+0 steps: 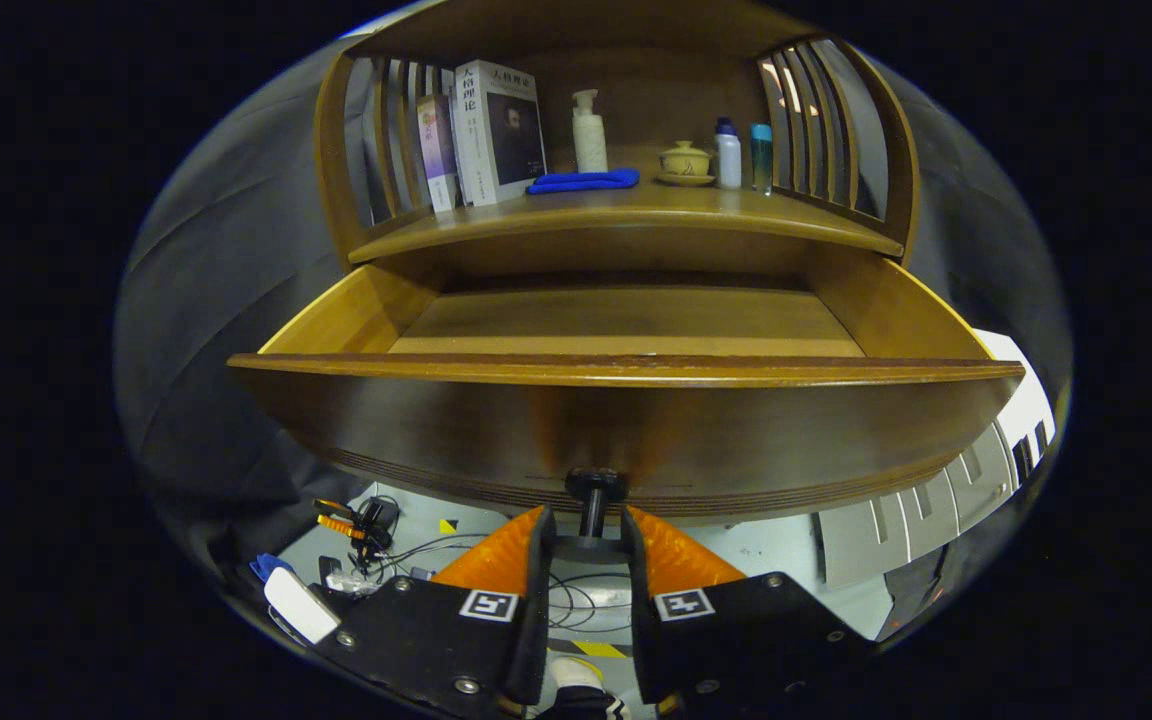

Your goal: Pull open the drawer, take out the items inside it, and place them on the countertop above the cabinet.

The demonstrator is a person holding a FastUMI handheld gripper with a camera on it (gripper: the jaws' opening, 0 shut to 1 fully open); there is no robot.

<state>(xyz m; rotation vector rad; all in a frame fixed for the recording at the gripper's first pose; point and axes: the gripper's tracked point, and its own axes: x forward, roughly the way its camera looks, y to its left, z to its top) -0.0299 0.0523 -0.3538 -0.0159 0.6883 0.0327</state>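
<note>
The wooden drawer stands pulled far out of the cabinet, its front panel close ahead of me. A small dark knob juts from the panel's lower middle, and my gripper is shut on it, one finger on each side. The drawer's visible floor shows bare wood; the part behind the front panel is hidden. Above the drawer is the countertop, bearing books, a white pump bottle, a blue cloth, a small lidded cup and two small bottles.
Slatted wooden sides close in the countertop left and right. Below the drawer, cables and small tools lie on the pale floor. White panels stand to the right of the cabinet.
</note>
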